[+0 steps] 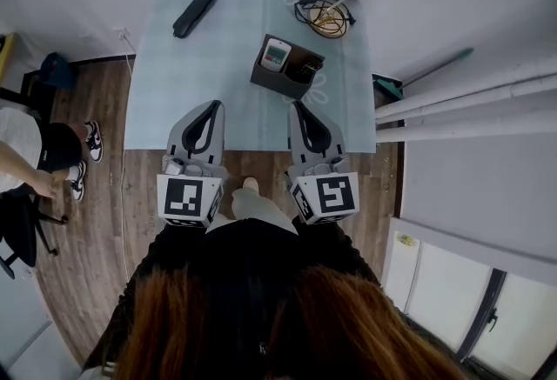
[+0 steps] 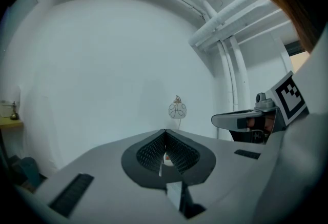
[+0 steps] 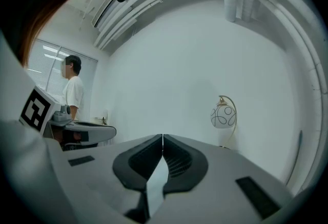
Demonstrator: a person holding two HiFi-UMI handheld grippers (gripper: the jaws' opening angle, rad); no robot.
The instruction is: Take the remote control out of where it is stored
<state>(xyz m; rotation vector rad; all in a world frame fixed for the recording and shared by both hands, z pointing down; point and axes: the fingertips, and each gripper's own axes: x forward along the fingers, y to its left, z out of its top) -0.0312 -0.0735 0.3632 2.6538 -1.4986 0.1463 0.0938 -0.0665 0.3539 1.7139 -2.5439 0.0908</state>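
Ahead of the shut, empty left fingers (image 2: 149,152) and right fingers (image 3: 179,159), the remote control (image 1: 277,54) is standing in a dark holder (image 1: 278,81) on the tabletop (image 1: 174,91); arriving unopened, they are risking toppling it.

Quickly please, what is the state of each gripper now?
Left grey two-jaw gripper: closed, holding nothing.
Right grey two-jaw gripper: closed, holding nothing.

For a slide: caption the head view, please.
Left gripper and right gripper, both shut, face a table where a white remote stands in a dark box.
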